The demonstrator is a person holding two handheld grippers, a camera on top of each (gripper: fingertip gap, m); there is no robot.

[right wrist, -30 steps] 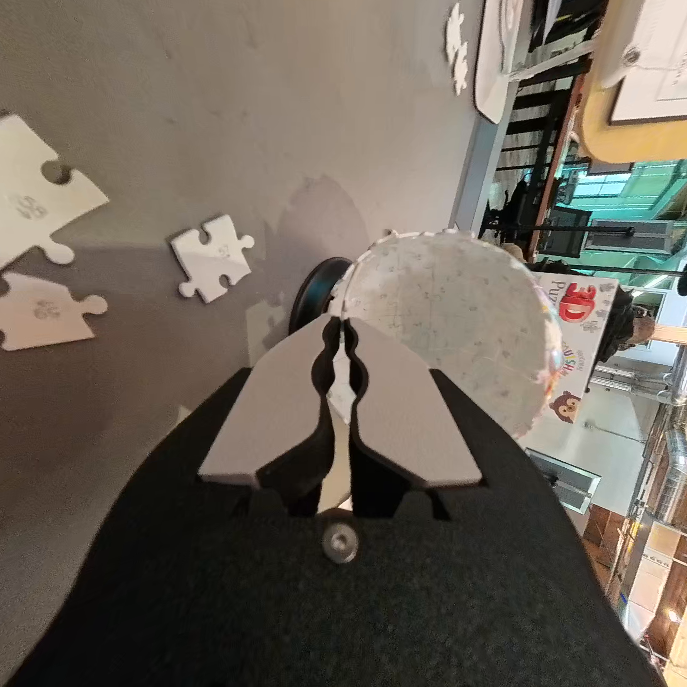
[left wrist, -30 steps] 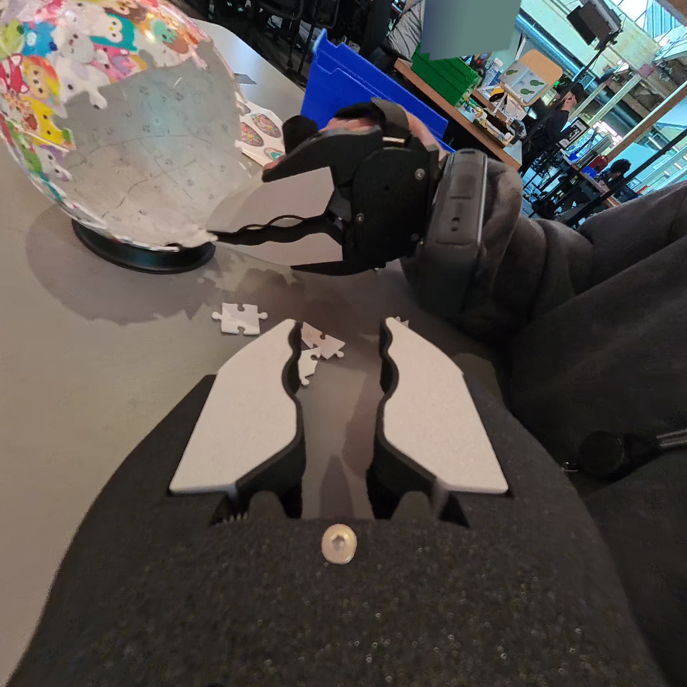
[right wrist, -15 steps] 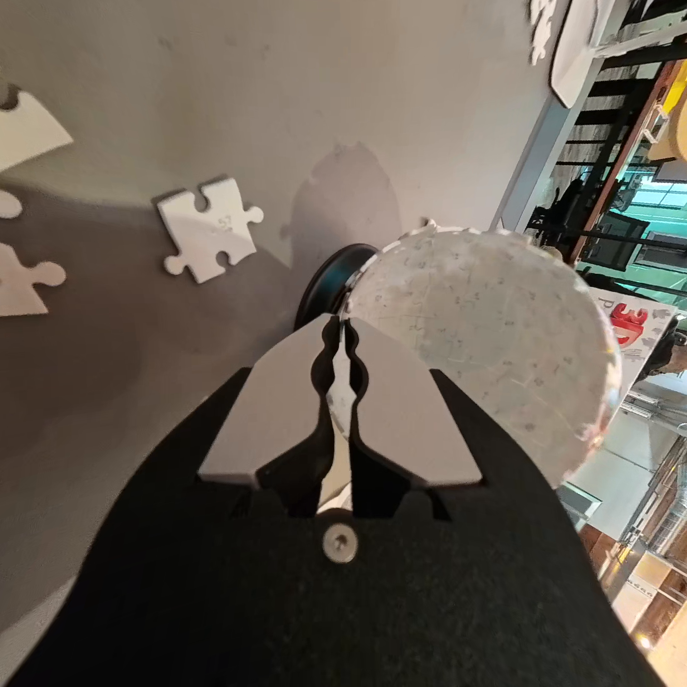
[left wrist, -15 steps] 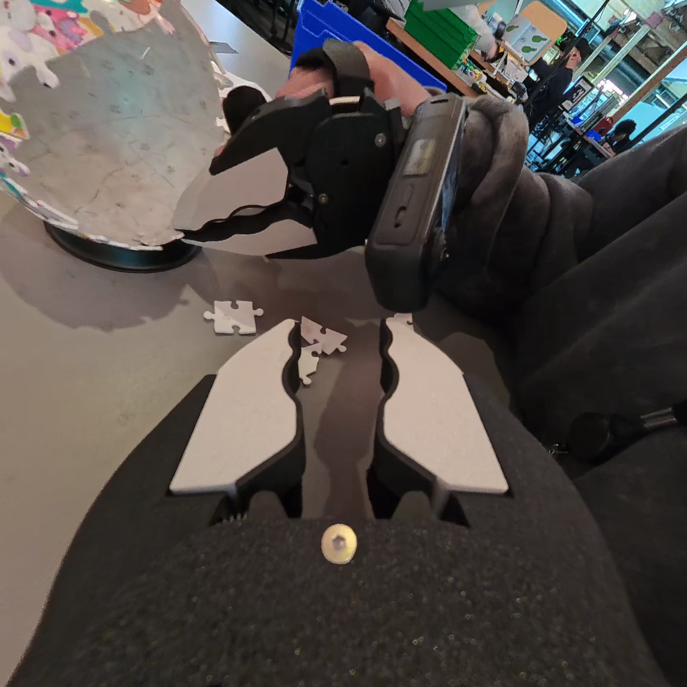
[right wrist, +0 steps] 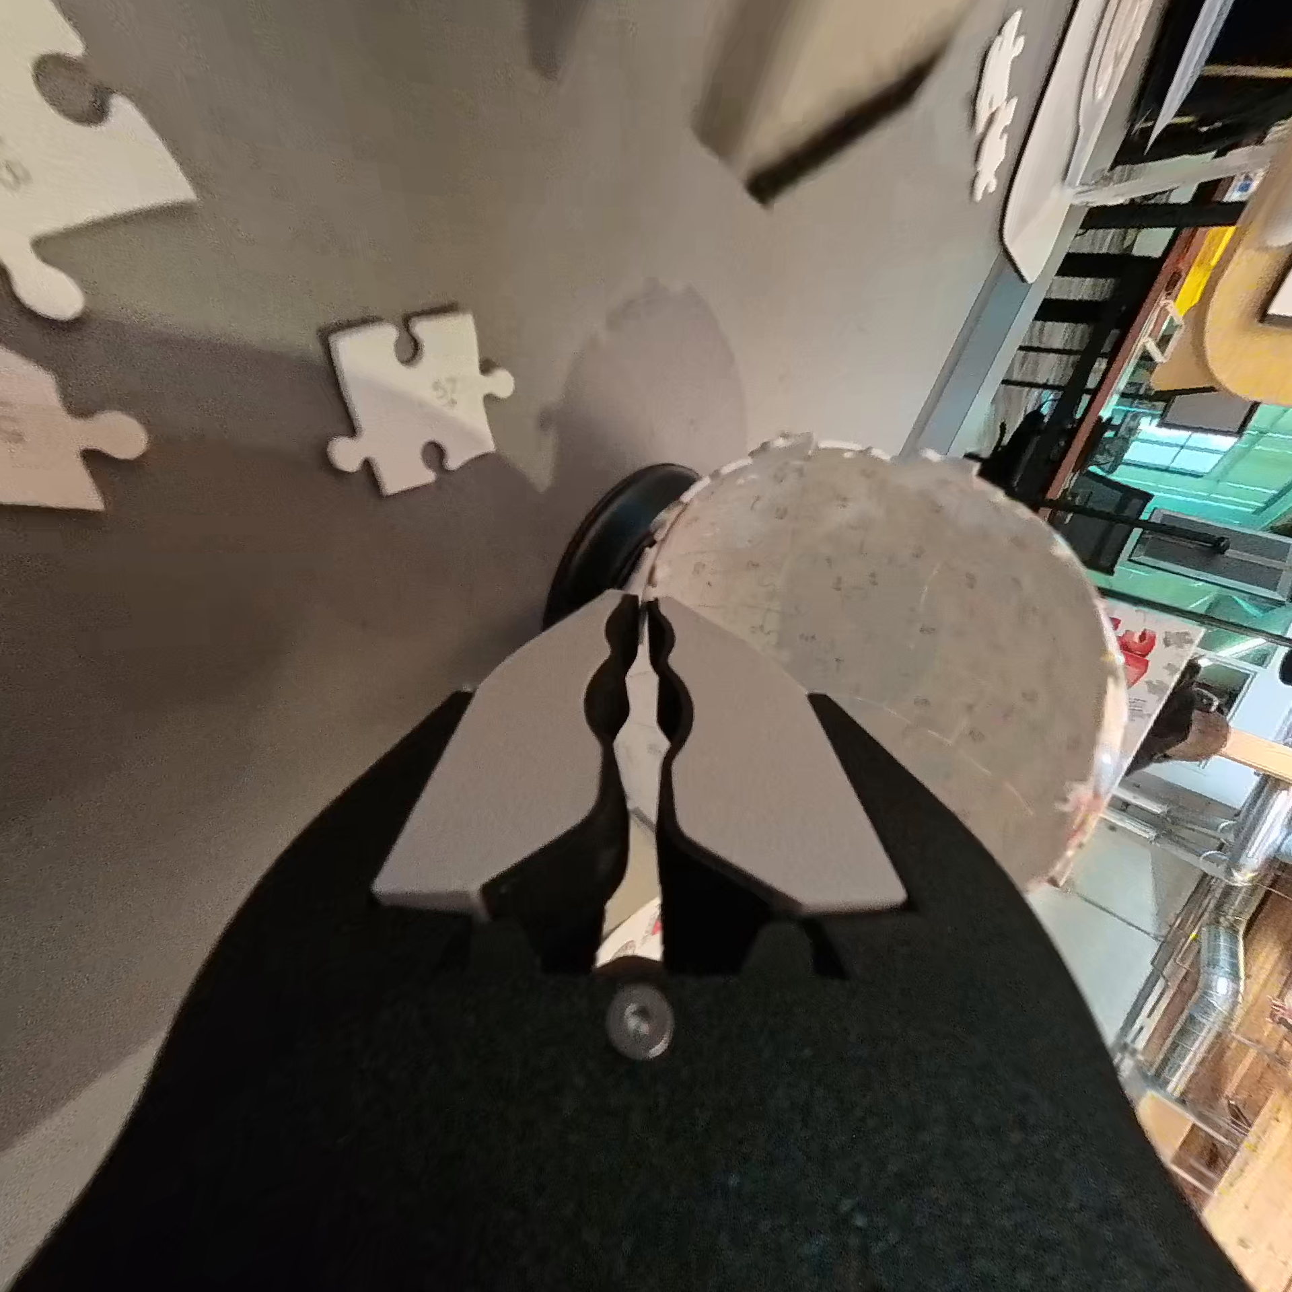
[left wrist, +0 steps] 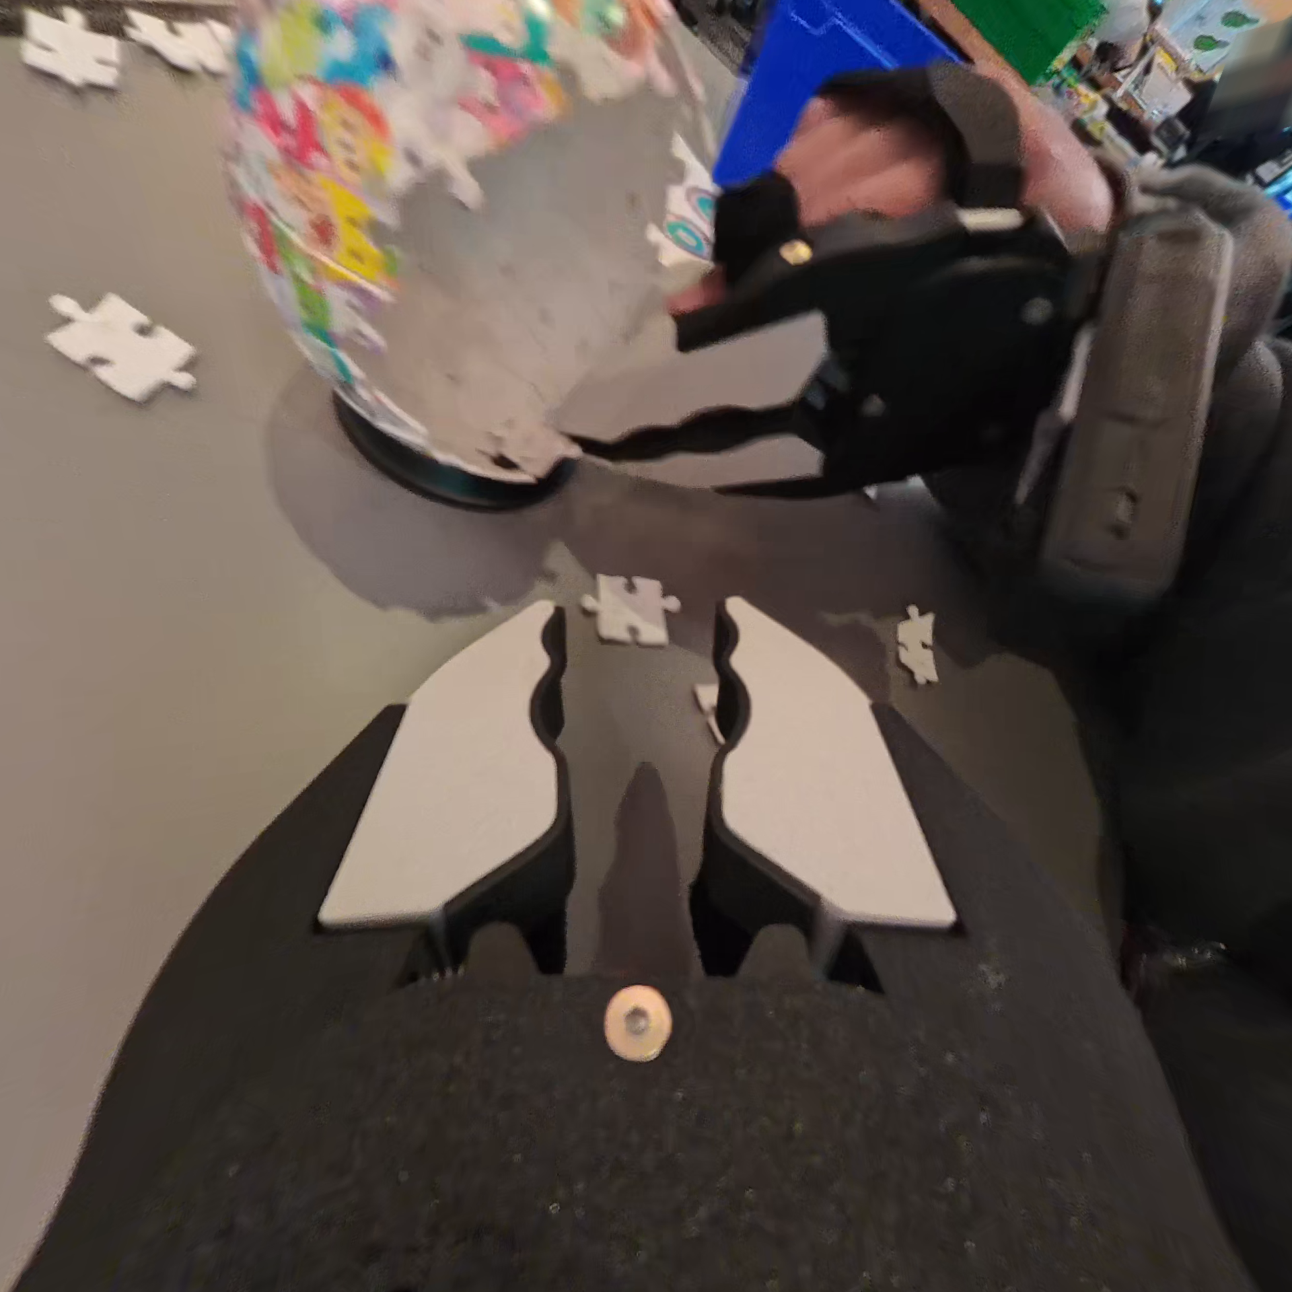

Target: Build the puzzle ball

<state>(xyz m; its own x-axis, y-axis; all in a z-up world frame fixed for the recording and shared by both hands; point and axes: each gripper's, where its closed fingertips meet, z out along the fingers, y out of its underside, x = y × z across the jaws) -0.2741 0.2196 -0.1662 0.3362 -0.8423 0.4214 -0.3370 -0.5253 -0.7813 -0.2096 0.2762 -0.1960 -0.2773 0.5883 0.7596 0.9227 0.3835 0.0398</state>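
Right gripper [right wrist: 643, 615] clamped on puzzle ball [right wrist: 874, 629] rim, left gripper [left wrist: 636, 615] agape, numbered loose piece [right wrist: 412, 402] nearby

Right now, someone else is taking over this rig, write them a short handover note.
Left tool: open, empty, low over the table, a loose puzzle piece just ahead of its tips.
Right tool: shut on the lower edge of the puzzle ball, near its black stand.
Done: the ball is partly built; coloured shell on one side, a large opening showing the grey inside.
Left: fit the remaining pieces. Several lie face down around the stand, including one beside the right tool.
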